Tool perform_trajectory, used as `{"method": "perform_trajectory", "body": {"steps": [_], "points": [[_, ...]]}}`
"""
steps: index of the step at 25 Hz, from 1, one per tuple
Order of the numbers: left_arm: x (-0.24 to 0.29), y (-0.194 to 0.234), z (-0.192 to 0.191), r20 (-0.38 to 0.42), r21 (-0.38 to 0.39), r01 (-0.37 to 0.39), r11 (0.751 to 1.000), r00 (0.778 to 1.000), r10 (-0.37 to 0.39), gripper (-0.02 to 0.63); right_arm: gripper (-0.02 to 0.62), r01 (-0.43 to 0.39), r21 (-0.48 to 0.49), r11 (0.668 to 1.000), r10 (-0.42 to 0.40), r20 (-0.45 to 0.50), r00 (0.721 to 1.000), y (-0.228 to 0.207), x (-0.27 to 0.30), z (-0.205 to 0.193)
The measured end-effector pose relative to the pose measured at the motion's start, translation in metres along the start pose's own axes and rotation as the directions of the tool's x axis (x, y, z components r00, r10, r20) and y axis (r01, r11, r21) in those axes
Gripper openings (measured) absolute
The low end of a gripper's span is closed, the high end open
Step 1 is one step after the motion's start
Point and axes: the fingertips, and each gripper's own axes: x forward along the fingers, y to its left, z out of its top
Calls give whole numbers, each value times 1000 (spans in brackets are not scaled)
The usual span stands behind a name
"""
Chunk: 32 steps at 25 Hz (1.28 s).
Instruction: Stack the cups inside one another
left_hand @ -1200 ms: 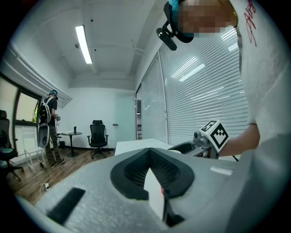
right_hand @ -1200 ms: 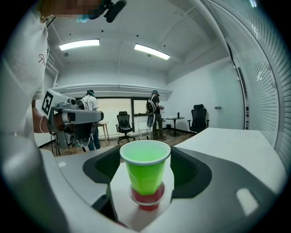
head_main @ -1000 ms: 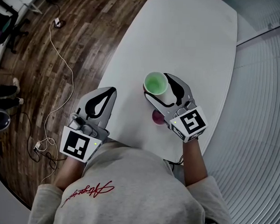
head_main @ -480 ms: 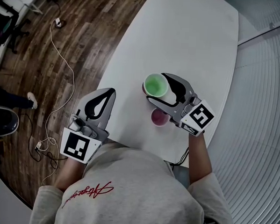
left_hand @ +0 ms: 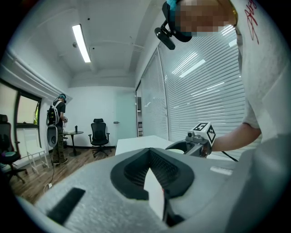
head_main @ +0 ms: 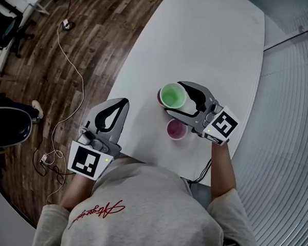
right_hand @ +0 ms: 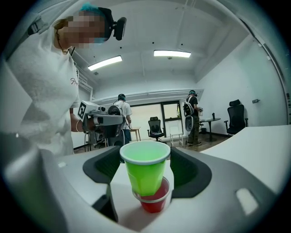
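Note:
My right gripper (head_main: 176, 99) is shut on a green cup (head_main: 172, 94) and holds it upright over the white table (head_main: 210, 40). In the right gripper view the green cup (right_hand: 144, 169) sits between the jaws, and its base dips into a red cup (right_hand: 155, 200) that stands below. Only a sliver of that red cup (head_main: 159, 97) shows in the head view. A pink cup (head_main: 177, 129) stands open-side up on the table just nearer to me, beside the right gripper's body. My left gripper (head_main: 120, 105) is shut and empty, hanging beyond the table's left edge over the floor.
The table's left edge (head_main: 127, 67) curves past wooden floor (head_main: 97, 34) on which a white cable (head_main: 74, 74) trails. A ribbed blind wall (head_main: 287, 127) runs along the right. Office chairs and people with backpacks stand far off in the room.
The right gripper's rear has swung right, so the pink cup is uncovered. The green cup has sunk a little toward the red cup. The left gripper has hardly moved.

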Motion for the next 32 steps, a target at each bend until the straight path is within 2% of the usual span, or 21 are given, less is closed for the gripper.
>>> {"method": "perform_trajectory", "body": {"steps": [5, 14, 21, 32], "points": [[0, -4, -1, -8, 4, 11, 1000, 1000, -11, -6, 344, -31, 2, 1000, 31, 8, 999, 0, 4, -5], [5, -6, -13, -75, -5, 18, 1000, 997, -18, -6, 344, -50, 14, 999, 50, -32, 998, 1, 7, -20], [7, -8, -13, -80, -3, 23, 1000, 997, -23, -6, 344, -55, 50, 997, 57, -34, 998, -6, 8, -28], [7, -6, -13, -80, 5, 22, 1000, 997, -22, -6, 342, -62, 44, 997, 65, -74, 995, -10, 12, -46]]}}
